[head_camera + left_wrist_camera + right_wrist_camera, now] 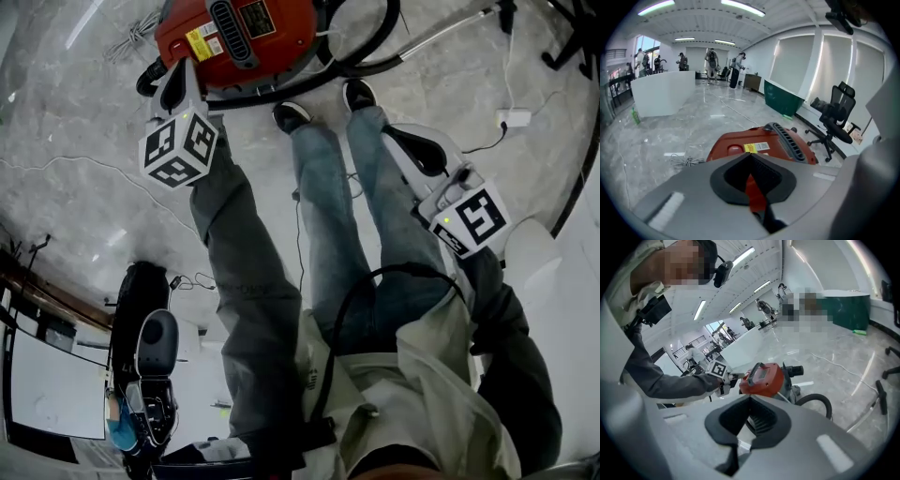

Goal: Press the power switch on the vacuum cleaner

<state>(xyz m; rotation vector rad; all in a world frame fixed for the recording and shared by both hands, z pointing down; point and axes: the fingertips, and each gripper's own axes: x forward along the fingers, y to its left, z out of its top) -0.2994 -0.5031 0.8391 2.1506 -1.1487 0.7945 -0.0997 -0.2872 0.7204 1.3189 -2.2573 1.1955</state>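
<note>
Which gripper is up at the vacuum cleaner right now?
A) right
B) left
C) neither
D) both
B: in the head view the left gripper reaches the near edge of the red vacuum cleaner, while the right gripper is held back beside the person's leg.

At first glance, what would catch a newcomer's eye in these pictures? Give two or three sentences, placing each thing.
The red vacuum cleaner stands out most, on the pale marble floor at the top of the head view, just beyond the person's shoes. The left gripper, jaws together, reaches to its near edge, while the right gripper, also shut, hangs beside the person's right leg.
</note>
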